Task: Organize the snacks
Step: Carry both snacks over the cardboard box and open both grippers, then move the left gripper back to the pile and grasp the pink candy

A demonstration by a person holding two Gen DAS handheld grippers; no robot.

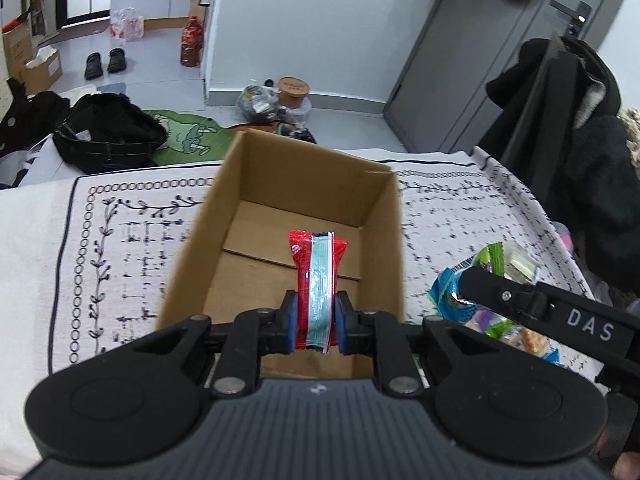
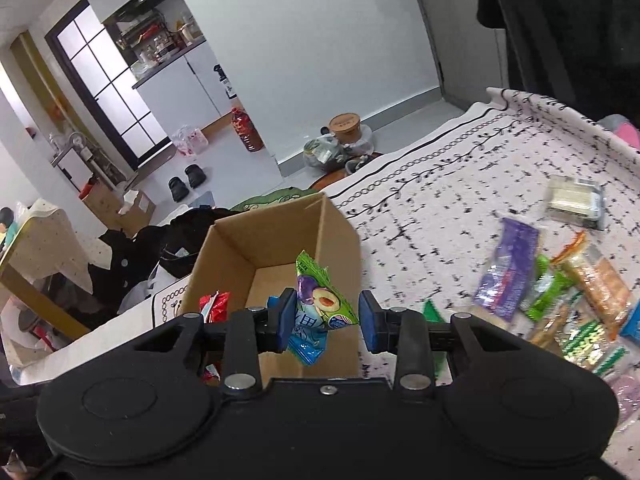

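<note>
- Left gripper (image 1: 314, 322) is clamping a red snack packet (image 1: 316, 276) between its blue pads (image 1: 290, 324), jaws pulled in narrow around it. The packet is standing on end, sticking forward out of the fingers and hanging above the open cardboard box (image 1: 376, 216), over the near part of the box floor.
- The box is sitting on the patterned white cloth (image 1: 120, 240), and apart from the packet hovering over it I'm not seeing anything lying on the floor of it in the left wrist view.
- Right gripper (image 2: 327, 322) is reaching in just beside the box's right wall, jaws spread wide. A green-and-blue plum candy packet (image 2: 320, 304) is sitting in the gap, leaning against the left pad (image 2: 287, 320) only and clear of the right one, so it's not pinched. It's over the near right corner of the box.
- Further right, the loose snack pile (image 2: 560, 300) is lying spread on the cloth, well apart from the box, with a purple packet (image 2: 506, 272) at its left edge.
</note>
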